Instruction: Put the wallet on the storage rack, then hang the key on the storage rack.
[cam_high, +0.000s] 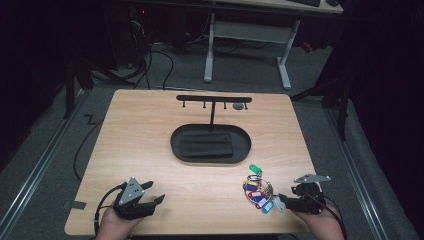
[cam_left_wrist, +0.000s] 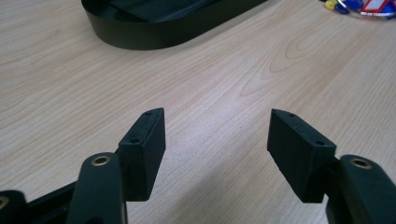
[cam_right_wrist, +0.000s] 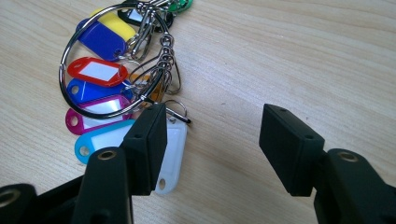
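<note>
Right tongs, jaws wide apart and empty, sit just right of the key bunch on the table; left tongs, also wide and empty, lie well apart

Right gripper: jaws stood wide apart over the wooden table, nothing between them. A bunch of key tags on a large metal ring lay flat on the table at left. Tags seen: yellow, dark blue, red, blue, magenta, light blue, white, green at top. The left jaw overlapped the white tag.
</note>
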